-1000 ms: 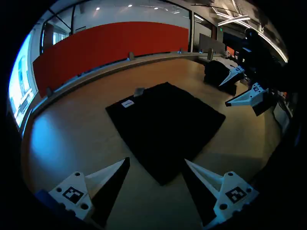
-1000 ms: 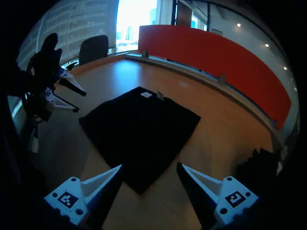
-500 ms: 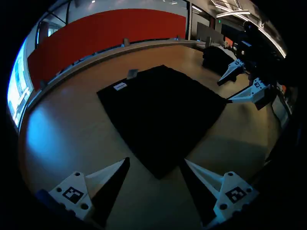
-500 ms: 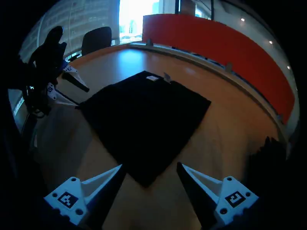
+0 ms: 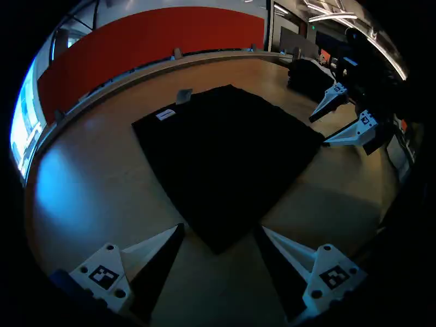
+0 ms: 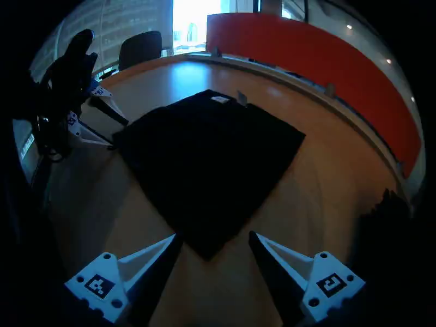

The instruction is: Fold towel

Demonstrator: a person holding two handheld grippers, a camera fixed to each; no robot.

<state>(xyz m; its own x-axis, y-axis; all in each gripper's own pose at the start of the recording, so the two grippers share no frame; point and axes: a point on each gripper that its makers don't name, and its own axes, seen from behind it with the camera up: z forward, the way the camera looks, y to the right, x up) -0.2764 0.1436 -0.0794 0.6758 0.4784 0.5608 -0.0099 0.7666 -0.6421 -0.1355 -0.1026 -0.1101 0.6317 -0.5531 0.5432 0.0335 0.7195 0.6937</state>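
Nearest, the left gripper (image 5: 220, 228) hovers with its jaws apart, and one corner of the black towel (image 5: 229, 152) lies just ahead of the gap between the fingertips, ungripped. The right gripper (image 6: 214, 235) stands the same way, jaws apart and empty, at the neighbouring corner. The towel lies spread flat towards the middle of the wooden table (image 5: 92, 180), well in from its edges. It looks like soft, light cloth that will sag and drape once lifted, so the sensible hold is a pinch right at these two corners, with one finger slid under the edge. The polished wood may let the towel slide instead of lifting, and the thin hem could be hard to get beneath. At the towel's far corner a small white label (image 5: 165, 114) shows, a likely mark for bringing the near corners over. Farther off, a dark pile (image 5: 308, 76) sits near the table's far edge. Past the curved rim runs a long red wall (image 5: 147, 43), with a dark chair (image 6: 140, 52) and a bright window (image 6: 191, 24).
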